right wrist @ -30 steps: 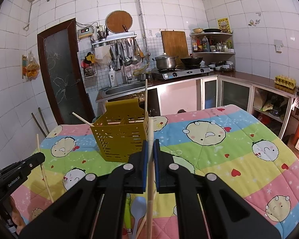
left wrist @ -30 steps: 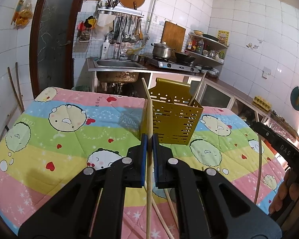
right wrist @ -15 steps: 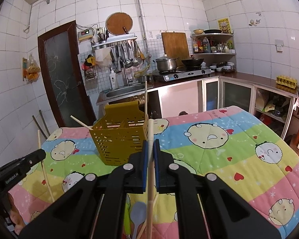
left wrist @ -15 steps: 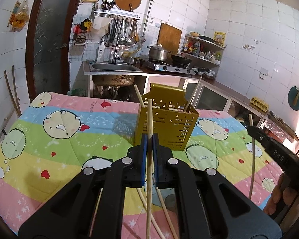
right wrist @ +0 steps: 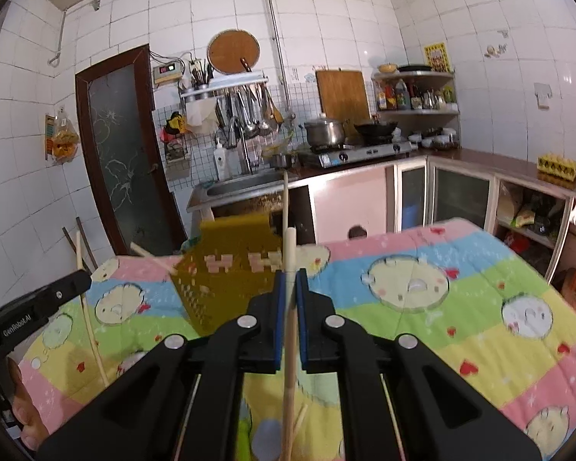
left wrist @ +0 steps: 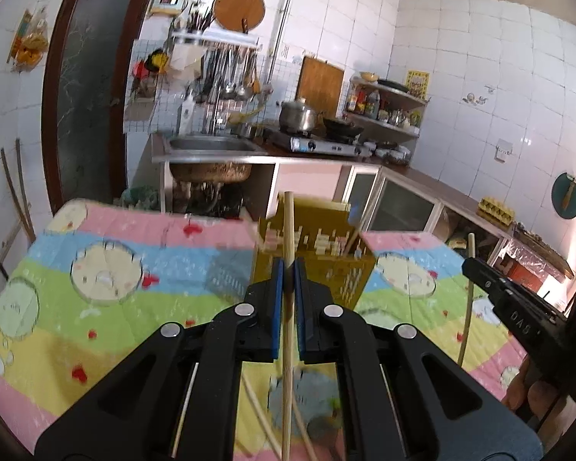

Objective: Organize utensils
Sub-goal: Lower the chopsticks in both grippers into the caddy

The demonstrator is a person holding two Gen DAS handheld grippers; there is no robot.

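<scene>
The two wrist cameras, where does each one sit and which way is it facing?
Left wrist: on the left gripper, shut on a chopstick, facing the yellow basket; right gripper and fingers at right.
Right wrist: on the right gripper, shut on a chopstick, facing the basket; left gripper at left.
Shared: basket, quilt, sink.

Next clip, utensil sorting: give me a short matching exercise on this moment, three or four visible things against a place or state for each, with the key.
Things:
1. left gripper
2. yellow utensil holder
3. steel pot
4. round wooden board

Places or states:
A. hangs on the tiled wall above the rack
B. shut on a chopstick
C. stands on the patterned blanket
D. sits on the stove

Pairs: 1-B, 2-C, 3-D, 4-A
</scene>
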